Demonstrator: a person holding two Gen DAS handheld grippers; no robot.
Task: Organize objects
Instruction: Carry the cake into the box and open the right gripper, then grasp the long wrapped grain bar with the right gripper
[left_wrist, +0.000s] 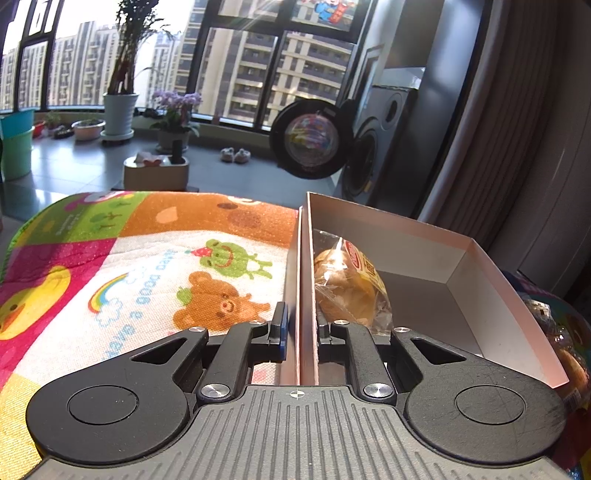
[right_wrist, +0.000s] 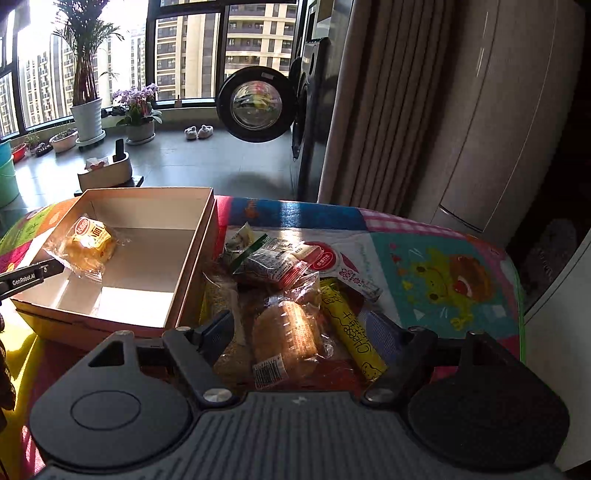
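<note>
While left gripper (left_wrist: 301, 328) jaws clamp the box (left_wrist: 306, 280) wall, right gripper (right_wrist: 314, 332) jaws apart over wrapped bread (right_wrist: 284, 339).

Both wrist views face the window, sharing the box (left_wrist: 461, 280)

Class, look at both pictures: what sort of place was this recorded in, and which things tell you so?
Probably a home's sunroom or laundry balcony: a washing machine with its door open, potted plants by big windows, slippers on the floor.
</note>
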